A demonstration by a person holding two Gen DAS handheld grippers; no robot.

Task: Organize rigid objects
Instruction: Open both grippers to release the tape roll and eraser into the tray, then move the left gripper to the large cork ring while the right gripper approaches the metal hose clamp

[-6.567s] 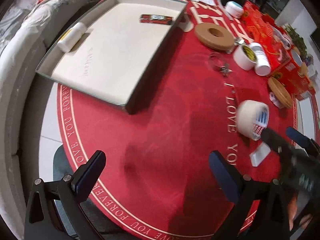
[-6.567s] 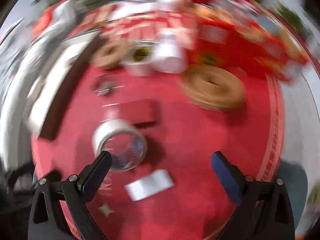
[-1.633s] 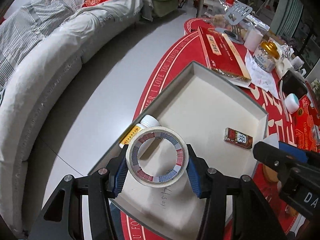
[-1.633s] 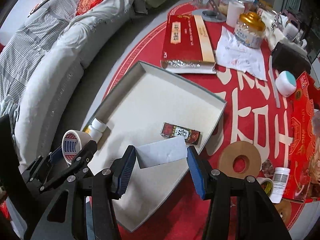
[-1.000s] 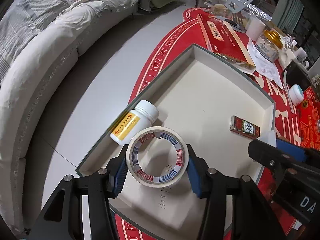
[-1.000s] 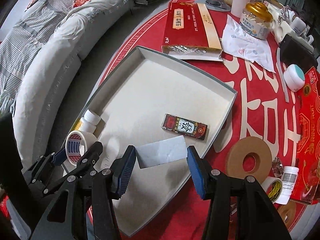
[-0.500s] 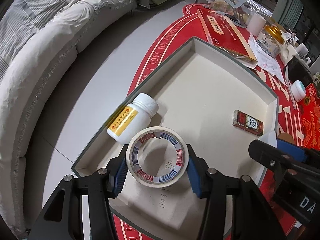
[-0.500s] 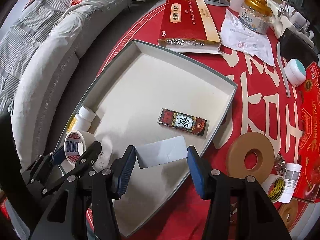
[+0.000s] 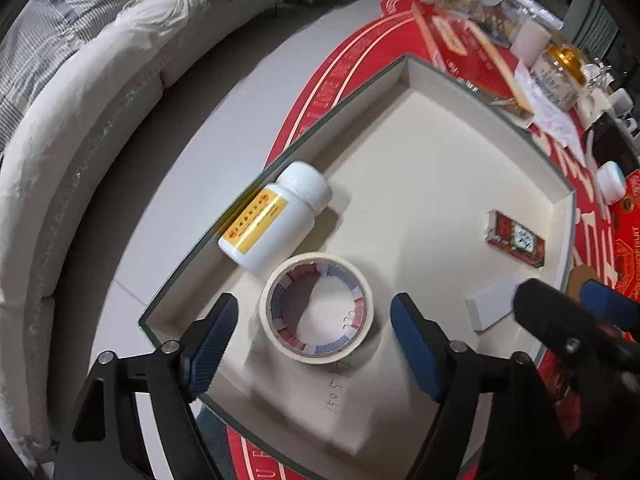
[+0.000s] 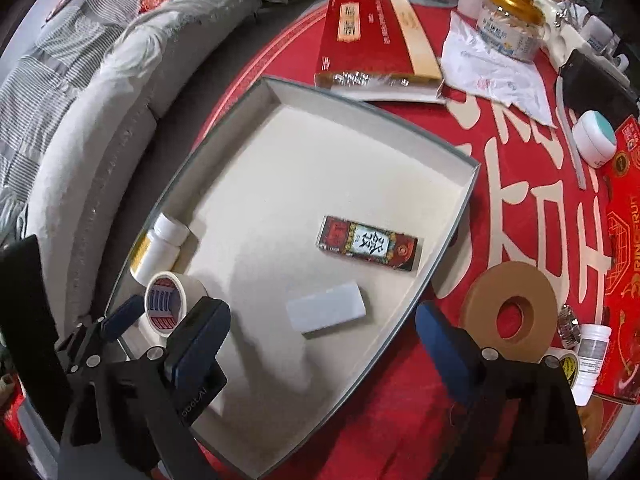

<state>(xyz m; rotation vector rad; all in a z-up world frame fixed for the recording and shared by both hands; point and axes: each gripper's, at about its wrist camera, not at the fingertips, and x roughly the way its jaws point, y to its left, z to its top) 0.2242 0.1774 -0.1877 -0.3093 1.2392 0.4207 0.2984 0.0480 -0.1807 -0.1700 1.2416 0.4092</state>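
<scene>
We find both tongs spread and holding nothing: the left gripper (image 9: 312,336) straddles the tape roll (image 9: 317,306) without contact, and the right gripper (image 10: 322,344) hangs over the white block (image 10: 326,307). Both items lie inside the tray (image 10: 372,114). The roll sits on its flat face, bore upward, just beside the pill bottle (image 9: 276,220) at the tray's sofa-side wall. The block lies flat nearer the tray's table-side wall, its long axis running across between the right fingers, roughly parallel to the patterned box (image 10: 368,243) beyond it. Outside the tray, the brown disc (image 10: 508,312) lies nearest the right gripper, which we judge better placed for it.
</scene>
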